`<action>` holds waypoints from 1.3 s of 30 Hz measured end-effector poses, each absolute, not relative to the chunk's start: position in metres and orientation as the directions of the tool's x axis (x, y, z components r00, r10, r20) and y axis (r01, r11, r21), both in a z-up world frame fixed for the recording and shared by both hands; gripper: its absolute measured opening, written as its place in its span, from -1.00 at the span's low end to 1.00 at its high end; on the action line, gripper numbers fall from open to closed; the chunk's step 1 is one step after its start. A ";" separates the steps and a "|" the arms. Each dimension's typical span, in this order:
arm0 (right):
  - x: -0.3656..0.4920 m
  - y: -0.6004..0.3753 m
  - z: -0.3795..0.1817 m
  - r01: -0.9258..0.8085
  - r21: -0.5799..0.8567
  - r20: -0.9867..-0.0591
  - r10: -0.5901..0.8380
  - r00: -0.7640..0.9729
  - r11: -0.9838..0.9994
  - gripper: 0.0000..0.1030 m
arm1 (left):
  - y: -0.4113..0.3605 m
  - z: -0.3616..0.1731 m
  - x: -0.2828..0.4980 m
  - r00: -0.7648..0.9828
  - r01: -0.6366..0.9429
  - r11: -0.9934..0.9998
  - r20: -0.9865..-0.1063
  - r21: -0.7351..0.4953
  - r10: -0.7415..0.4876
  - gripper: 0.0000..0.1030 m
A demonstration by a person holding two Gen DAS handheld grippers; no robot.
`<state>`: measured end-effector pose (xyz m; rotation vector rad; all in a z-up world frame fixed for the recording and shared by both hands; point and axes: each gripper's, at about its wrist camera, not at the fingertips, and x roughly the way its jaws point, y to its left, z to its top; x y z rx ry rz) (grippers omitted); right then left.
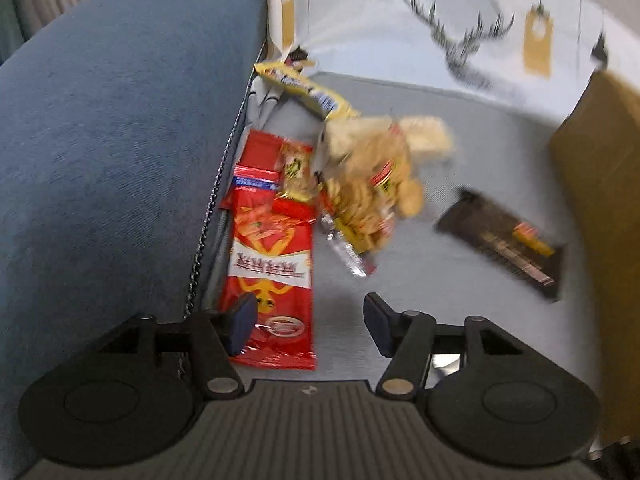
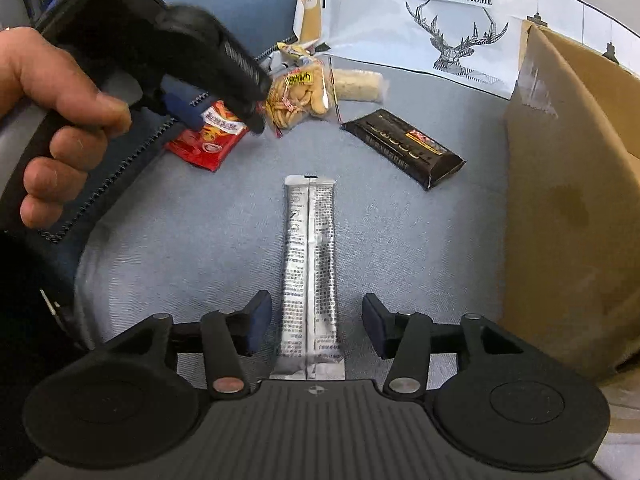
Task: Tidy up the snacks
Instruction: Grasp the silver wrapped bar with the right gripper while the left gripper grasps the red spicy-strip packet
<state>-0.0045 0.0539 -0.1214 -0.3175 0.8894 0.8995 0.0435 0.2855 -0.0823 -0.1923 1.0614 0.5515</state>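
Pale blue-grey fabric work surface (image 2: 200, 240) carries everything. A dark blue zip-edged fabric case (image 1: 120, 140) lies along its left side, and a brown cardboard box wall (image 2: 568, 220) stands on the right. At the back is a white printed sheet with a deer graphic (image 2: 460, 32). My read: the case is the sorting destination, since snacks bunch up against its zipper edge.

Snacks, largest first:
- Long red foil snack packet with white label band (image 1: 272, 272) lies flat, lengthwise just beside the case's zipper. Smaller red packets sit beyond it.
- Silver foil stick pack with black print (image 2: 310, 276) lies flat, seam up, alone mid-surface and well apart from the pile.
- Black rectangular wrapped bar with gold and red label (image 2: 404, 148) lies flat at an angle, between pile and box.
- Clear bag of tan crackers (image 2: 300, 96) sits in the pile. A pale puffed-rice bar in clear wrap (image 2: 356, 84) is just beside it, and a yellow wrapped candy bar (image 1: 308, 90) is behind.

Left gripper (image 1: 310, 322): jaws roughly half open, nothing gripped. The left pad overlaps the red packet's near end in view, the right pad is over bare fabric, and contact can't be judged. The left view is blurred. The person's hand (image 2: 52, 120) holds its handle.

Right gripper (image 2: 316, 322): jaws about half open, straddling the silver stick's near end, with a clear gap at both pads, so it isn't clamped. It's lined up lengthwise, probably for a pinch across the narrow width.
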 end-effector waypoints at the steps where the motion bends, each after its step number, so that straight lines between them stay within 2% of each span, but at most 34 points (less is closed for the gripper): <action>1: -0.003 0.056 -0.123 -0.786 0.113 -0.783 0.541 0.306 0.608 0.02 | 0.284 -0.086 0.046 0.356 -0.511 0.850 -0.867 0.132 0.348 0.25; 5: -0.001 0.060 -0.127 -0.786 0.110 -0.778 0.544 0.313 0.609 0.06 | 0.283 -0.097 0.052 0.326 -0.487 0.853 -0.868 0.185 0.374 0.22; 7: -0.001 0.060 -0.128 -0.793 0.102 -0.776 0.547 0.315 0.601 0.06 | 0.287 -0.096 0.051 0.336 -0.491 0.855 -0.869 0.167 0.363 -0.06; 8: -0.001 0.061 -0.128 -0.795 0.099 -0.776 0.547 0.315 0.598 0.06 | 0.290 -0.095 0.050 0.333 -0.506 0.847 -0.868 0.164 0.368 -0.49; 10: 0.000 0.062 -0.128 -0.798 0.098 -0.775 0.549 0.313 0.594 0.06 | 0.297 -0.091 0.045 0.332 -0.536 0.833 -0.872 0.139 0.360 -0.67; 11: 0.000 0.061 -0.128 -0.799 0.100 -0.775 0.550 0.311 0.593 0.06 | 0.301 -0.089 0.042 0.347 -0.548 0.831 -0.877 0.098 0.332 -0.86; 17: 0.000 0.060 -0.128 -0.794 0.103 -0.771 0.553 0.318 0.599 0.02 | 0.299 -0.070 0.031 0.434 -0.539 0.842 -0.859 -0.006 0.272 -0.95; 22: -0.003 0.057 -0.127 -0.783 0.091 -0.764 0.547 0.341 0.615 -0.17 | 0.302 -0.070 0.020 0.516 -0.461 0.832 -0.856 -0.309 -0.032 -0.96; 24: -0.003 0.055 -0.126 -0.775 0.103 -0.764 0.549 0.340 0.624 -0.18 | 0.298 -0.074 0.021 0.514 -0.421 0.823 -0.848 -0.382 -0.131 -0.91; 26: -0.002 0.055 -0.126 -0.771 0.111 -0.764 0.550 0.337 0.627 -0.18 | 0.291 -0.071 0.022 0.500 -0.417 0.850 -0.862 -0.322 -0.081 -0.89; 28: -0.002 0.054 -0.125 -0.771 0.115 -0.764 0.551 0.335 0.627 -0.16 | 0.291 -0.066 0.022 0.507 -0.438 0.851 -0.862 -0.289 -0.032 -0.59; 29: -0.002 0.055 -0.125 -0.770 0.118 -0.765 0.552 0.332 0.627 -0.14 | 0.292 -0.065 0.021 0.517 -0.452 0.844 -0.856 -0.290 -0.018 -0.22; 30: -0.001 0.055 -0.125 -0.771 0.121 -0.764 0.554 0.330 0.625 -0.11 | 0.294 -0.063 0.020 0.529 -0.469 0.834 -0.849 -0.289 0.003 0.01; 32: 0.000 0.056 -0.125 -0.773 0.127 -0.762 0.559 0.326 0.622 0.03 | 0.296 -0.062 0.020 0.532 -0.505 0.815 -0.846 -0.284 0.035 0.20; 39: 0.004 0.062 -0.126 -0.769 0.138 -0.756 0.568 0.325 0.624 0.12 | 0.299 -0.079 0.033 0.453 -0.576 0.774 -0.891 -0.261 0.037 0.52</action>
